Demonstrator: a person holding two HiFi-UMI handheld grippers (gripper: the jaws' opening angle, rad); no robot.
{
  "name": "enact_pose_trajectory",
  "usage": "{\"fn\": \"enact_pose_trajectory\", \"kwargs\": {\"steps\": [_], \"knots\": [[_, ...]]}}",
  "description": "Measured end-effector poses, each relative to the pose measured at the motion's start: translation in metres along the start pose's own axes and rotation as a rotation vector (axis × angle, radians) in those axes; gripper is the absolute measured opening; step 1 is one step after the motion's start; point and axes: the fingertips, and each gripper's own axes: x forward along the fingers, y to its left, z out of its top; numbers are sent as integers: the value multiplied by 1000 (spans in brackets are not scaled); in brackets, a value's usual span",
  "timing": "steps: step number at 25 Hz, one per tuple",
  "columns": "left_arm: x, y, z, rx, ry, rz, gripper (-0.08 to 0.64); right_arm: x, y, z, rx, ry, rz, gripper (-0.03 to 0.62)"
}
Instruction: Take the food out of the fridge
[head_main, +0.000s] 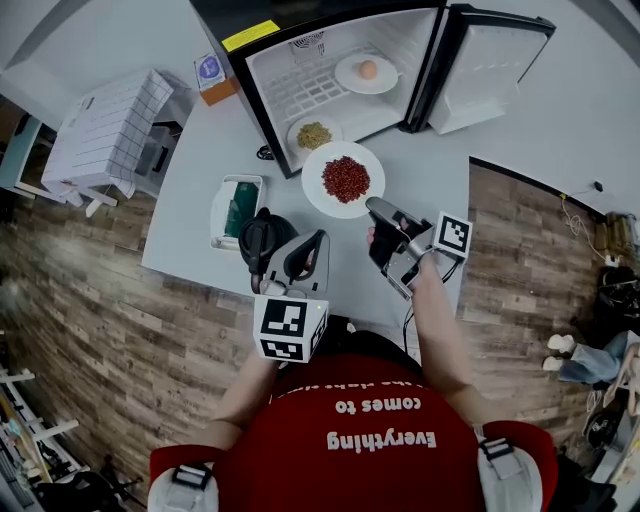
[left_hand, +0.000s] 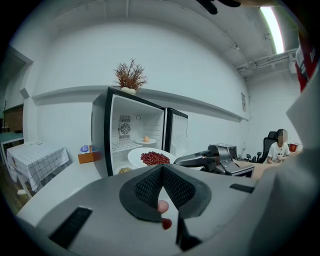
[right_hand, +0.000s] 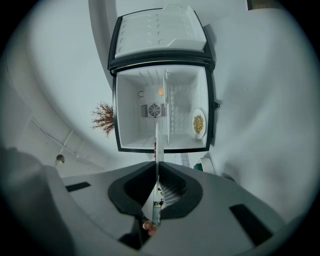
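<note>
The small fridge (head_main: 262, 88) stands open on the white table (head_main: 200, 160). My right gripper (head_main: 374, 207) is shut on the near rim of a white plate of red beans (head_main: 343, 180), held in front of the fridge opening. In the right gripper view the plate (right_hand: 157, 150) runs edge-on between the jaws of the right gripper (right_hand: 157, 167). A plate with an egg (head_main: 366, 73) sits on the fridge's wire shelf. A plate of yellowish food (head_main: 314, 134) lies on the fridge floor. My left gripper (head_main: 320, 238) is shut and empty, beside a black kettle (head_main: 262, 240).
The fridge door (head_main: 490, 70) swings out to the right. A white tray with something green (head_main: 236, 208) lies left of the kettle. An orange box (head_main: 212, 78) sits by the fridge's left side. A checked-cloth table (head_main: 110, 130) stands further left. A seated person (left_hand: 280, 147) is far off.
</note>
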Motion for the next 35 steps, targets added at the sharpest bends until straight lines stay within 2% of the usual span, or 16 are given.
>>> {"fn": "enact_pose_trajectory", "kwargs": {"steps": [8, 14, 21, 35], "knots": [[-9, -4, -11, -2, 25, -4, 3, -21, -35, -15, 20, 1, -45, 26], [-14, -6, -27, -18, 52, -5, 2, -38, -85, -28, 85, -23, -148, 26], [-16, -3, -43, -39, 89, -6, 3, -54, -140, -42, 80, -6, -304, 26], [-8, -4, -49, -34, 114, -43, 2, -48, -200, -41, 91, -16, -458, 26]]}}
